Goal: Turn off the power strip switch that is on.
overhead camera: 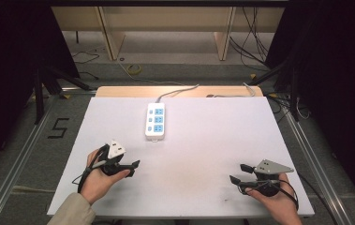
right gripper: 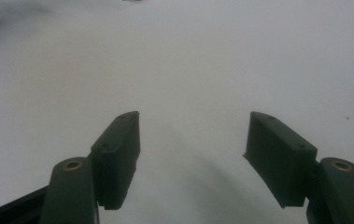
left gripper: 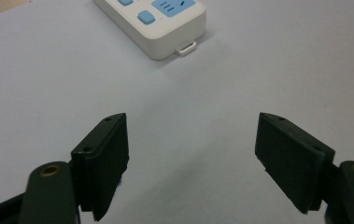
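A white power strip (overhead camera: 155,122) with blue sockets lies flat at the far middle of the white table top (overhead camera: 203,140). Its near end, with a small hanging loop, appears in the left gripper view as the power strip (left gripper: 160,25). My left gripper (overhead camera: 134,166) rests low at the near left, jaws pointing right, a hand's width short of the strip. In its own view the left gripper (left gripper: 192,116) stands open over bare table. My right gripper (overhead camera: 238,172) sits at the near right, pointing left. The right gripper (right gripper: 194,114) is open with nothing between its jaws.
The strip's white cable (overhead camera: 180,90) runs off the table's far edge. A black taped "5" (overhead camera: 58,127) marks the floor at the left. Metal rails (overhead camera: 306,150) flank the table, and wooden furniture legs (overhead camera: 111,40) stand behind.
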Demonstrator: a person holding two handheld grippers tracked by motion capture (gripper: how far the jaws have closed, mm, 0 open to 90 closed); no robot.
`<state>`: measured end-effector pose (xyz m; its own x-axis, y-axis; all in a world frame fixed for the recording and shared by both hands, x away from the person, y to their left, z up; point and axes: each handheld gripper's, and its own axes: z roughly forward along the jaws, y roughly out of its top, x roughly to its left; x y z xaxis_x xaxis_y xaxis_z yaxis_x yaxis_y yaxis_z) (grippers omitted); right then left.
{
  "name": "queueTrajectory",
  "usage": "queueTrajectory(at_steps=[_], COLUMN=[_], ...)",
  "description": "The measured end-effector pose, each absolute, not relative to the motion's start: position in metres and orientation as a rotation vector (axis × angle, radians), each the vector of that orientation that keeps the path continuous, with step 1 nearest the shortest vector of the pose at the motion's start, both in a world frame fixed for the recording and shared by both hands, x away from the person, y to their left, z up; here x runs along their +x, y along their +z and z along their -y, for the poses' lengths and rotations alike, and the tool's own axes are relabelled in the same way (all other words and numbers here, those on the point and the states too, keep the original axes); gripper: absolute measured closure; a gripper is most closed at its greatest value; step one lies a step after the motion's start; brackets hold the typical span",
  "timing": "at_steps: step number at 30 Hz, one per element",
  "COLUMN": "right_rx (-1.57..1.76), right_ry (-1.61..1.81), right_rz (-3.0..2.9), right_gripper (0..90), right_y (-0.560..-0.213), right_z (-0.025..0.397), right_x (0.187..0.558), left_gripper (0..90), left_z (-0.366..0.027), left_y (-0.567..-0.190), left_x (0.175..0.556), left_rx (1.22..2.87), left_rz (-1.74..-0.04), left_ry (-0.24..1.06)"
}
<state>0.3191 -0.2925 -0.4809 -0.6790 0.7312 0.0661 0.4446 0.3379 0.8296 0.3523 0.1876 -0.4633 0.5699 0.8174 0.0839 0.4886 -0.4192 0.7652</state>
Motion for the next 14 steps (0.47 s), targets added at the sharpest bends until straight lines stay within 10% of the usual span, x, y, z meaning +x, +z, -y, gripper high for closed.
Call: queueTrajectory(at_steps=[14], right_rx=[1.034], right_ry=[1.262], right_rz=[-2.299], right_gripper=[35.9], right_y=[-0.481], right_z=[0.291], right_x=[0.319], left_gripper=[22.9], left_z=[-0.202], left_y=[-0.483], left_x=[0.343], left_rx=[2.057], left_rz=[-1.13], left_ry=[0.631])
